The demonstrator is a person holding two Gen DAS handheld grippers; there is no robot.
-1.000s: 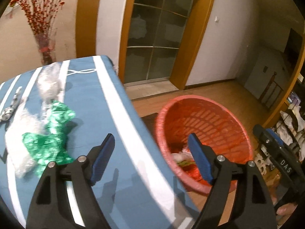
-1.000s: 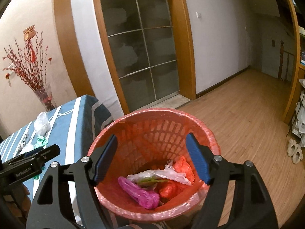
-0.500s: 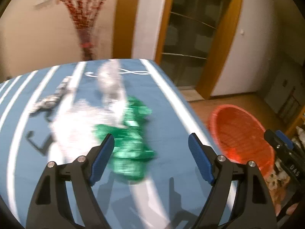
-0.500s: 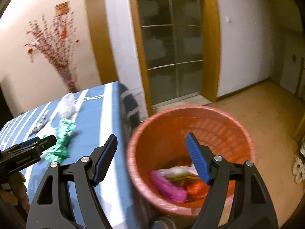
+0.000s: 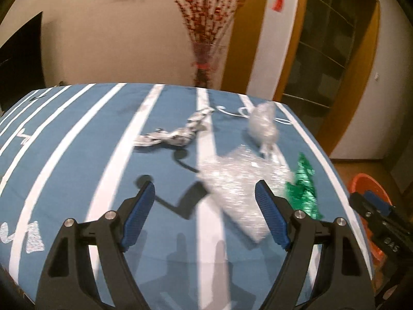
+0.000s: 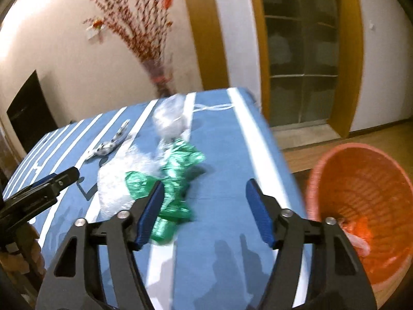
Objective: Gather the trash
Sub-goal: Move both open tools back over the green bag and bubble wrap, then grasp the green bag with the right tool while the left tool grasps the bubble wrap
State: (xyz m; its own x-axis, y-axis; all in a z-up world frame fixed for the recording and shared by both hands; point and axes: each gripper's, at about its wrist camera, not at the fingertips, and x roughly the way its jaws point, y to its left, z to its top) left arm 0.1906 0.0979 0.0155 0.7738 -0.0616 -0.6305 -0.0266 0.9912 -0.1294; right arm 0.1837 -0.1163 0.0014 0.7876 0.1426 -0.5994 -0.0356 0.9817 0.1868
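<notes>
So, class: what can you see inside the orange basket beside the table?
Inside the orange basket, orange and whitish plastic scraps lie at the bottom. The right gripper and the near wall hide the rest.

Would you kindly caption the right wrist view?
Open right gripper above green wrapper on striped table, beside orange basket.

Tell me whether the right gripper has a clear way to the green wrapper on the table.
Probably yes. The right gripper is open and empty, and the green wrapper lies uncovered on the table just ahead of its left finger, beside clear plastic; nothing blocks it.
</notes>
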